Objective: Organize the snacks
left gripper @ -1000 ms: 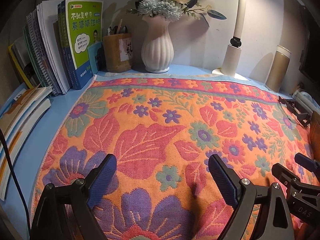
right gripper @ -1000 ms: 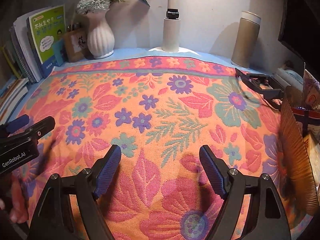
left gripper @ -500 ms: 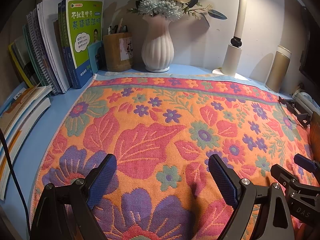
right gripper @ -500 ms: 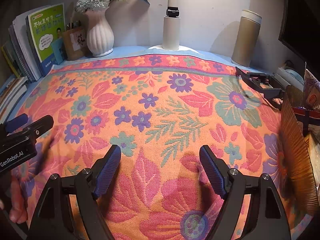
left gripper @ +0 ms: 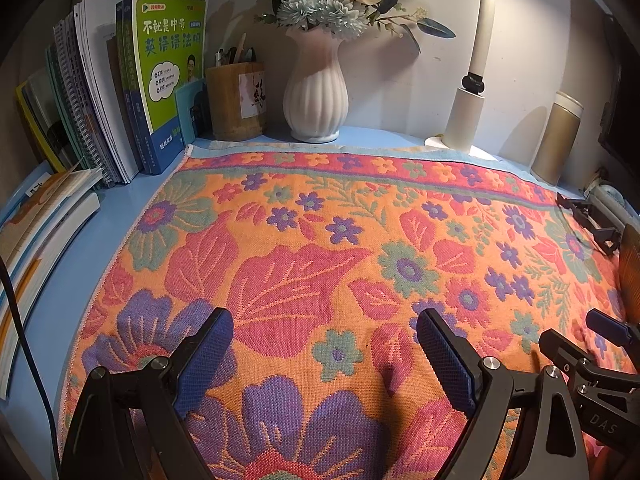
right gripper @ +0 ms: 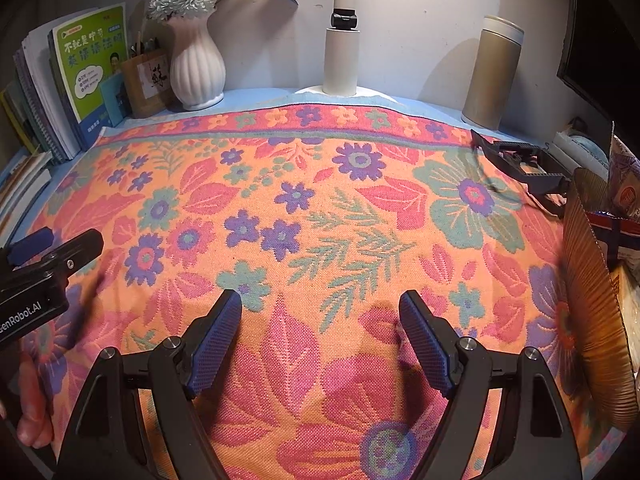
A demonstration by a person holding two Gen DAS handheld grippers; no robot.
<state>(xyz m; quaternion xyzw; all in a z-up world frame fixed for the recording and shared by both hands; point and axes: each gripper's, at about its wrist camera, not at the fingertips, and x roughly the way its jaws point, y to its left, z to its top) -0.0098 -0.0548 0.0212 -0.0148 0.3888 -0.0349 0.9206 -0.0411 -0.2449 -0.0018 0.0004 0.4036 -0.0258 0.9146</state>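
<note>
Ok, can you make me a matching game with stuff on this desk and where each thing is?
Things:
1. white vase
2. green book
3. tan canister
4. snack packets

Places:
A. far right edge, behind a ribbed brown wall
B. back left, upright among other books
C. back right corner, right of the lamp base
D. back, next to the wooden pen holder

Pairs: 1-D, 2-B, 3-C, 4-A
</note>
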